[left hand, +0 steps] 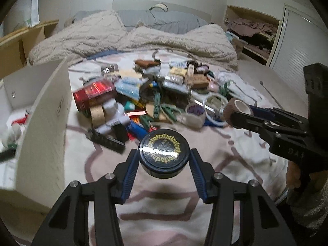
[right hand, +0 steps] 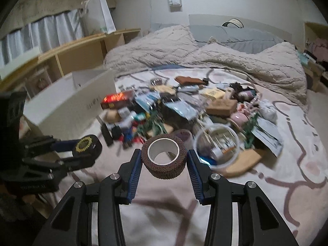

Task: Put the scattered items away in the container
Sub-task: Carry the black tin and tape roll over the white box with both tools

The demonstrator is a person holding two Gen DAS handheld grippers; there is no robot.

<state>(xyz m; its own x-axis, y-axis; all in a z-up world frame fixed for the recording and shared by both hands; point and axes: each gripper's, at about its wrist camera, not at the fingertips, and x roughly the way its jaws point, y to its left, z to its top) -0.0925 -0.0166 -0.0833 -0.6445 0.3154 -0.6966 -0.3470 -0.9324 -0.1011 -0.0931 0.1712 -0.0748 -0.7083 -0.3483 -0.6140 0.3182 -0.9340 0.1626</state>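
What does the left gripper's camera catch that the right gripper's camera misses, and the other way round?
Only the left wrist view shows the open closet and the inside of the white box. Only the right wrist view shows the curtains and the white paper bag. Both show the pile of items, the left gripper clamping the black round tin, and the right gripper clamping the brown tape roll.

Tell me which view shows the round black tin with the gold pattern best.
Left wrist view: the round black tin sits centred, lid facing the camera, in the left hand-held gripper. The right wrist view shows it small, angled, at the left edge.
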